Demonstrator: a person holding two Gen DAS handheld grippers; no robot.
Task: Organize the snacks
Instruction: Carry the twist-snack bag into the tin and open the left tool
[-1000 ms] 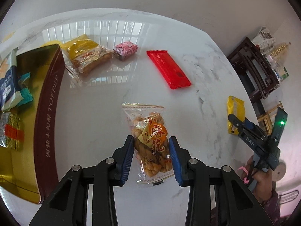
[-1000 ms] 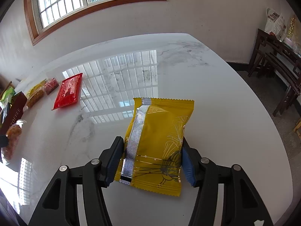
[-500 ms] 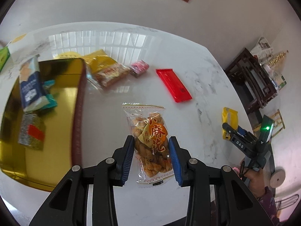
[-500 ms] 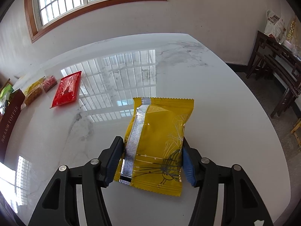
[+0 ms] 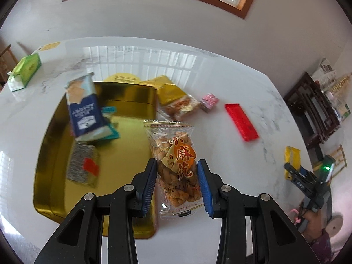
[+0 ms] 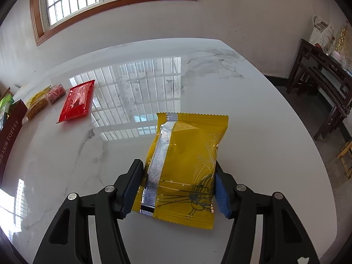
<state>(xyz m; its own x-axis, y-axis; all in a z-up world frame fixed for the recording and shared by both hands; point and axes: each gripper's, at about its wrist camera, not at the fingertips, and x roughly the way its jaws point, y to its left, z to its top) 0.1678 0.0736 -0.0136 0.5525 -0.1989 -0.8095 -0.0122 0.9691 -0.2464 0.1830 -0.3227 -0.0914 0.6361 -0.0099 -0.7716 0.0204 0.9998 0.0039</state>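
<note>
Crinkly clear twist-snack packet (image 5: 175, 165) between ribbed blue gripper (image 5: 177, 182) pads, glossy marble table (image 5: 231, 70) below

Each fisheye camera sits just behind its own jaws and looks forward and steeply down onto the white marble surface (image 5: 220, 70) from close range. The left view faces the gold tin (image 5: 55, 145) and the window wall; the right view faces across the surface toward the same wall. Both share the red packet (image 5: 241, 122) (image 6: 77, 102), and the left view catches the right gripper (image 5: 293, 171) at its right edge.
</note>
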